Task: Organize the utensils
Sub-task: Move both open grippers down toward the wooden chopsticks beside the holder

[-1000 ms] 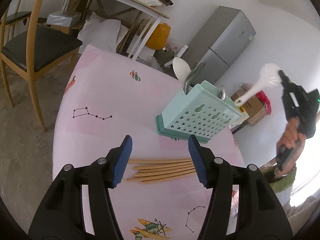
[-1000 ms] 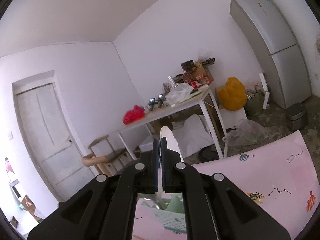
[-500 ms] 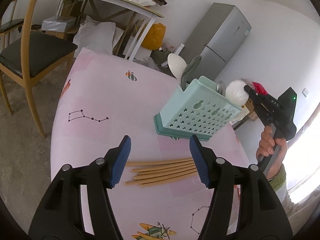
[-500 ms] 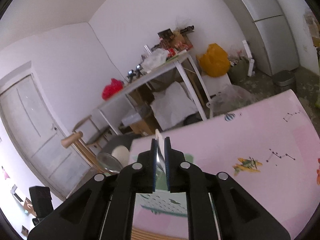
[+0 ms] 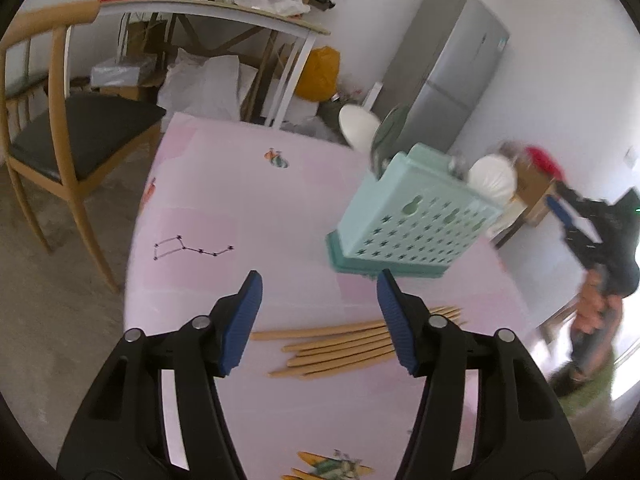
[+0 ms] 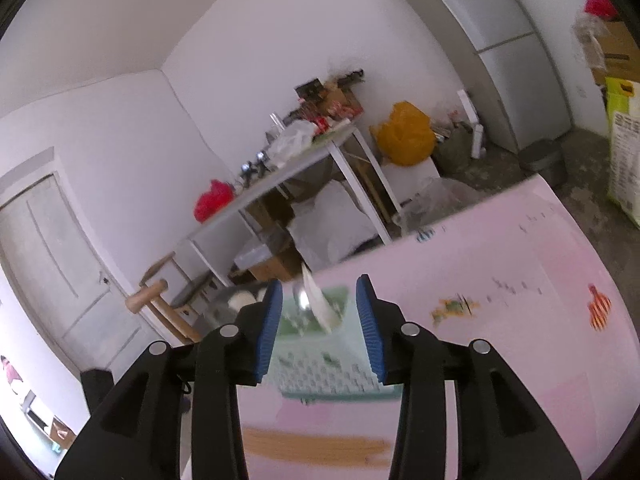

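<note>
Wooden chopsticks [image 5: 360, 346], lower centre on tabletop [image 5: 224, 208]: light, stiff, roll-prone, take mid-length; left gripper [image 5: 318, 284] empty, jaws closing; right gripper [image 6: 320, 300] just opened, empty.

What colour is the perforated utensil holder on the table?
Mint green, with star-shaped cutouts in its wall: utensil holder. The left wrist view shows it best.

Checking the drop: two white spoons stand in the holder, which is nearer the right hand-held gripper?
The white spoon at the holder's right end, beside the right hand-held gripper. The other white spoon stands at the far left corner, next to a grey utensil.
</note>
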Motion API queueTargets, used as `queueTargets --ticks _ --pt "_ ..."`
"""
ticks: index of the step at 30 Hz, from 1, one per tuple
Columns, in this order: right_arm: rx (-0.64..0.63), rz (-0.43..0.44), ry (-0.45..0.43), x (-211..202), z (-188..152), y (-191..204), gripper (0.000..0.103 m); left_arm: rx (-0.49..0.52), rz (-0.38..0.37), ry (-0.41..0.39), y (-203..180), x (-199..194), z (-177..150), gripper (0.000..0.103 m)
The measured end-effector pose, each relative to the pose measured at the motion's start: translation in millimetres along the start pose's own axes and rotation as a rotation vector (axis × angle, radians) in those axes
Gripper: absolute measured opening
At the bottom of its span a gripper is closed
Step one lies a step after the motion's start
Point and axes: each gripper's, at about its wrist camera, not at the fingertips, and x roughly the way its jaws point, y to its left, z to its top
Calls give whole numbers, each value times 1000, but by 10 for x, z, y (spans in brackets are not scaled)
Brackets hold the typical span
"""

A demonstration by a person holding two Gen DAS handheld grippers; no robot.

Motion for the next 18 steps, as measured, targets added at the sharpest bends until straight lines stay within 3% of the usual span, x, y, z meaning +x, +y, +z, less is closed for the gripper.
queueTargets --ticks 3,6,9,12,14,18 --pt "11 -21 74 -9 -240 8 38 67 45 56 -101 193 29 33" --pt "24 -19 211 88 -614 42 38 150 107 101 -210 386 23 18" --pt "86 -6 390 305 -1082 48 38 222 170 163 -276 674 2 9" --pt "131 -28 510 499 -1416 37 38 290 225 214 -313 881 -58 2" --pt "145 -41 555 577 -1559 26 37 330 262 259 -329 1007 -132 0" --pt "138 -54 549 656 -1568 61 37 339 260 268 -370 958 -222 0"
